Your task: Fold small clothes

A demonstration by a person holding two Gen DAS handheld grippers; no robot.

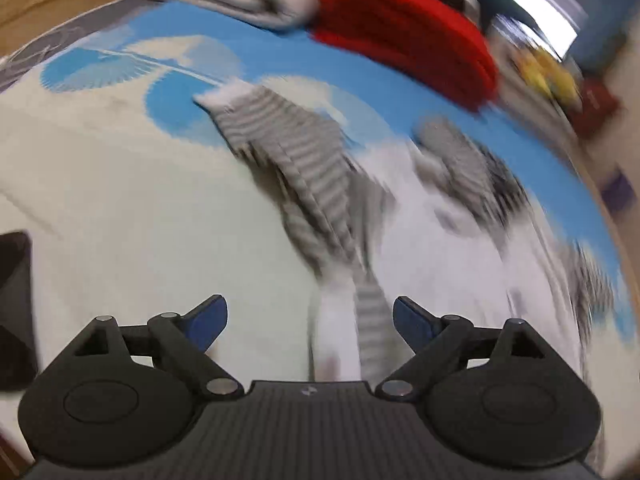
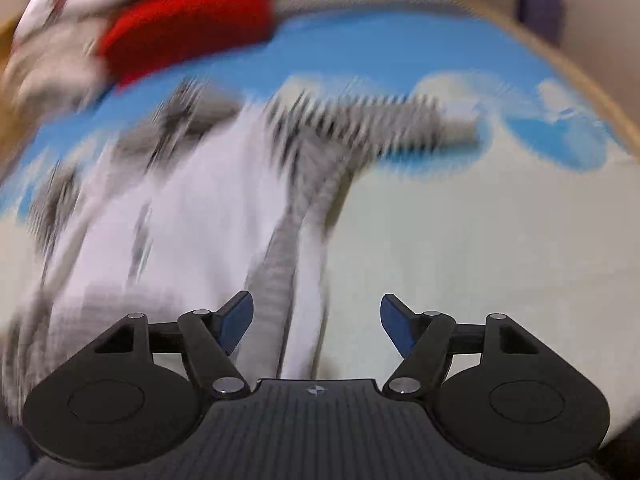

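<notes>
Left gripper (image 1: 310,322): jaws wide apart, holding nothing.
Right gripper (image 2: 316,322): jaws wide apart, holding nothing.
Striped shirt (image 1: 304,168): spread on the blue-and-white bed sheet (image 1: 120,208), blurred.
Red cloth (image 1: 400,28): behind the shirt.

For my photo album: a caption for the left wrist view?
Open left hand-held gripper over a striped garment on a blue-and-white sheet.

Left gripper (image 1: 310,322): black plastic body with a ribbed centre plate bearing a small pale emblem, a round black disc housing either side, each with a recessed oval. Black linkage arms run from silver pivot pins behind the fingers out to the blue pads (image 1: 210,320). Right gripper (image 2: 316,322): same build, same emblem, silver pins, blue pads (image 2: 238,322).
</notes>
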